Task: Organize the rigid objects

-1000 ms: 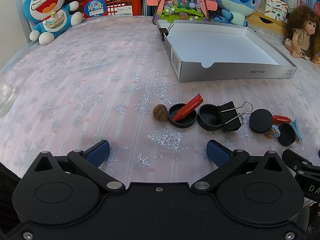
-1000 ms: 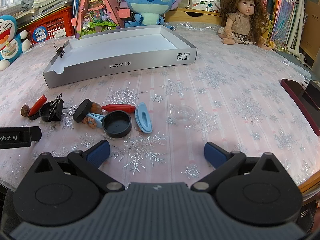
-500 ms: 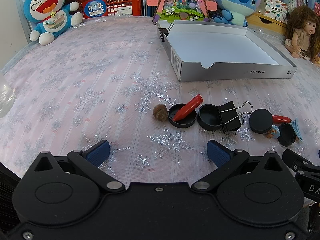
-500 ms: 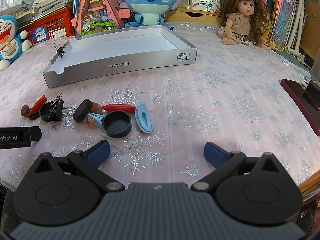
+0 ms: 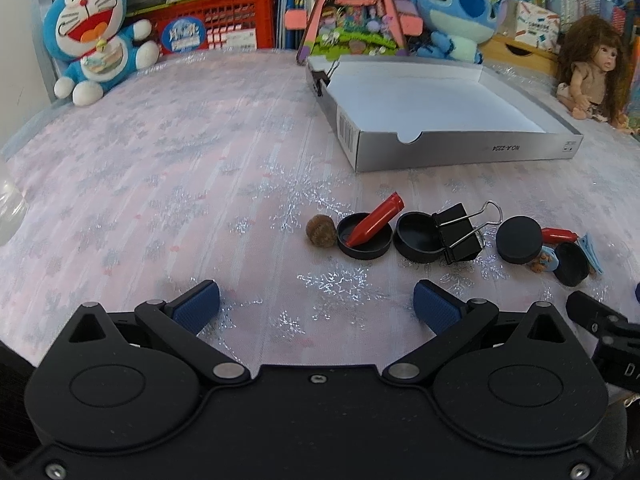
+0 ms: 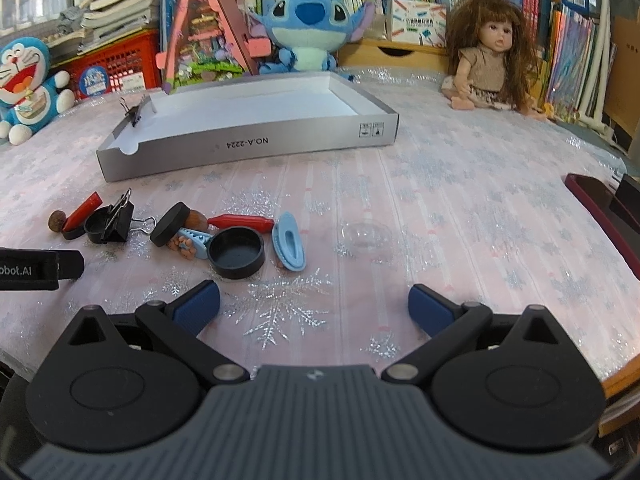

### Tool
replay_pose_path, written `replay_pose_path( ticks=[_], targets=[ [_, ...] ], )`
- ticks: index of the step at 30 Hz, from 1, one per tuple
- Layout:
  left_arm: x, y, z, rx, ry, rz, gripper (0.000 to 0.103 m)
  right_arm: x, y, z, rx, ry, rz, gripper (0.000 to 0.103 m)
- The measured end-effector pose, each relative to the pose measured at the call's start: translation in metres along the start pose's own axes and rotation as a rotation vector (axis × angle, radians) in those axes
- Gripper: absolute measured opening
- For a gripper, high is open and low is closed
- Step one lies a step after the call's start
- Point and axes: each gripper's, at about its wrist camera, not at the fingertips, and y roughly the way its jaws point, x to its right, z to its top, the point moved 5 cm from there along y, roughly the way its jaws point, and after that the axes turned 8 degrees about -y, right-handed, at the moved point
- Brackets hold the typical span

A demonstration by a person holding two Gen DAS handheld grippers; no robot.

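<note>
Grey cardboard tray (image 5: 460, 148) at far centre, light, empty. Near it a row of small rigid items: binder clip (image 5: 458, 234), black caps (image 6: 236, 252), red crayon (image 5: 376, 220); pinch clip body. Left gripper (image 5: 316, 306) and right gripper (image 6: 314, 304) spread wide, empty.

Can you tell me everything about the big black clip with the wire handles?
The black binder clip is a folded black metal wedge with two silver wire handles, one sticking up, one lying flat. It is shut, resting on the snowflake tablecloth, pressed against a round black lid, in front of the grey box. No gripper touches it.
</note>
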Motion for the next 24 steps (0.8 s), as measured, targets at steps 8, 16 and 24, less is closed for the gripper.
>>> replay_pose_path(
  ticks=[8,16,24],
  targets=[
    [-0.002,-0.004,0.000,0.035,-0.019,-0.023,0.092,0.007,-0.003,0.003,0.046,0.032,0.022,0.101],
    [-0.013,-0.007,0.014,0.087,-0.027,-0.044,0.057,0.020,-0.007,0.013,0.104,0.017,-0.012,0.083],
    [-0.014,-0.007,0.018,0.104,-0.036,-0.083,0.036,0.034,-0.006,0.013,0.122,0.048,-0.055,0.061]
  ],
)
